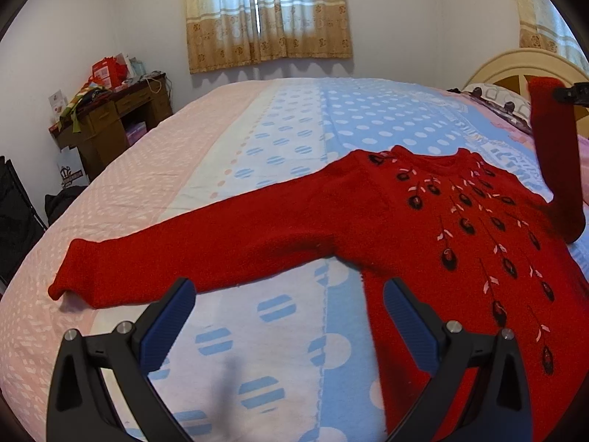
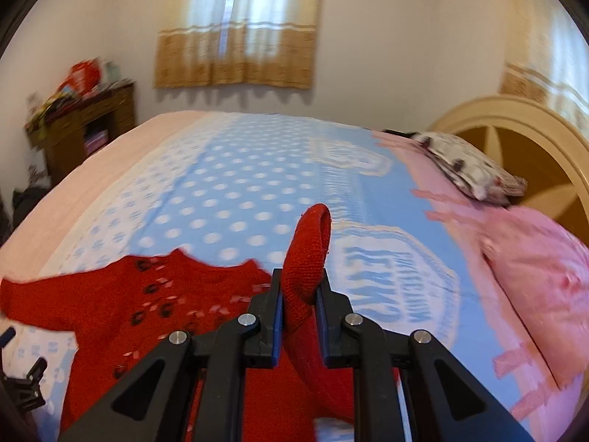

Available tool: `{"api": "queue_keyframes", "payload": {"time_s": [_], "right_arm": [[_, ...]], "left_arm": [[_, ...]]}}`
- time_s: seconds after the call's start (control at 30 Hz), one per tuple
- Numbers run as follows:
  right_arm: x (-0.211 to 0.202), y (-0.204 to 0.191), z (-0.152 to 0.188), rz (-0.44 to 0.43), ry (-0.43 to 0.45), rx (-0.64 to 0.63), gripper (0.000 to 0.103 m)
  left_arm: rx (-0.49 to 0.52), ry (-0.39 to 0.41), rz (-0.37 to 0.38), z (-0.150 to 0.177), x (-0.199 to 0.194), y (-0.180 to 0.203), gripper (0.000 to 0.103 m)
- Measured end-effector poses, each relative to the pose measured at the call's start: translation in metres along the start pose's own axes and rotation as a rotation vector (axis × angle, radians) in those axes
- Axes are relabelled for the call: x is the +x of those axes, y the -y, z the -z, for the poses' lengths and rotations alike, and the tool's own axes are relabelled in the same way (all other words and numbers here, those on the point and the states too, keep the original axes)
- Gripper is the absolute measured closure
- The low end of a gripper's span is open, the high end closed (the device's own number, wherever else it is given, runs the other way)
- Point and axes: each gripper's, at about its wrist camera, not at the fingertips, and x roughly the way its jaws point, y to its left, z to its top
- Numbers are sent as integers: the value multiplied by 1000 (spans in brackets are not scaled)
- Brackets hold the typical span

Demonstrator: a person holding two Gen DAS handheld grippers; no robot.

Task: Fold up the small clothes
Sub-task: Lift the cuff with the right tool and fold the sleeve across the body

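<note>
We have just started: our right gripper [image 2: 299, 296] pinches one sleeve [image 2: 307, 258] of the red sweater [image 1: 423, 228], lifted. Our left gripper [image 1: 289, 304] is open and empty. Nothing looks folded yet, we think.

The bedspread [image 2: 368, 221] bears large white lettering (mirrored, blurred), none of it readable.

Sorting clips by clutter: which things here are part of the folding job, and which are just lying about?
Job:
- sweater, flat on the bed
- its sleeve, lifted and clamped in the right gripper
- left gripper, open, over the bed, holding nothing

Lying about:
- pillow
- pink blanket
- desk with clutter on top
- curtains
</note>
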Motion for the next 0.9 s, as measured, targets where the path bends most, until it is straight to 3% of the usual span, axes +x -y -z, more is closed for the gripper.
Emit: {"api": "queue_keyframes", "payload": {"time_s": [0.47,0.67,0.73,0.77,0.83,0.87,0.9], "right_arm": [[40,-151,53,-176,-67,-135,88],[62,-184,85,-233,-118,-149,88],[71,-184,93,-293,-150,-133,87],[75,-182,98,-333,-178,-117,84],[75,-174,109,-368,-218,-100,62],[71,-171,113,-366,-224,-99,44],[67,-166,117,-363,-227,-99,41]], "left_arm": [[-27,-10,38,-1,0,-14,0],[-35,-17,46,-8,1,-17,0],[-39,-25,51,-10,4,-16,0],[-35,-30,58,-11,5,-14,0],[-26,-37,60,-12,6,-10,0],[-22,-36,67,-13,6,-8,0],[-16,-38,77,-15,7,-4,0]]}}
